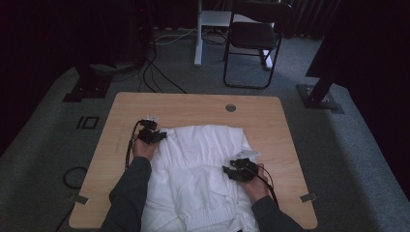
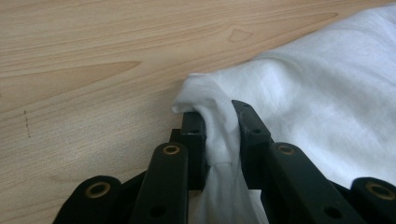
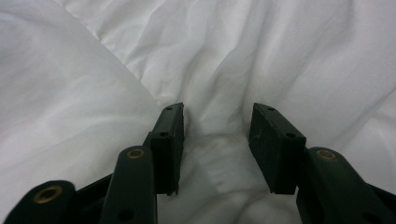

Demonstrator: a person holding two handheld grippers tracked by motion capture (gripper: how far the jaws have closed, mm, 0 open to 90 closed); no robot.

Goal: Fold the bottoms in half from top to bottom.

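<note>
A white garment (image 1: 203, 169) lies spread across the tabletop (image 1: 270, 116), soft and light, likely to sag and crease, so best taken by edges or corners. The left gripper (image 2: 219, 121) pinches its far-left corner; the right gripper (image 3: 217, 126) rests on its middle, jaws spread

white garment (image 1: 203, 164) on wooden table (image 1: 193, 104), l gripper (image 1: 155, 136) at its far-left corner, r gripper (image 1: 236, 172) mid-cloth

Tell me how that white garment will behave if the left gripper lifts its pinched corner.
The white garment is probably floppy: it bunches into a soft fold inside the left gripper. It likely drapes and trails, given its wrinkles across the table. It seems light, thin cloth.
</note>
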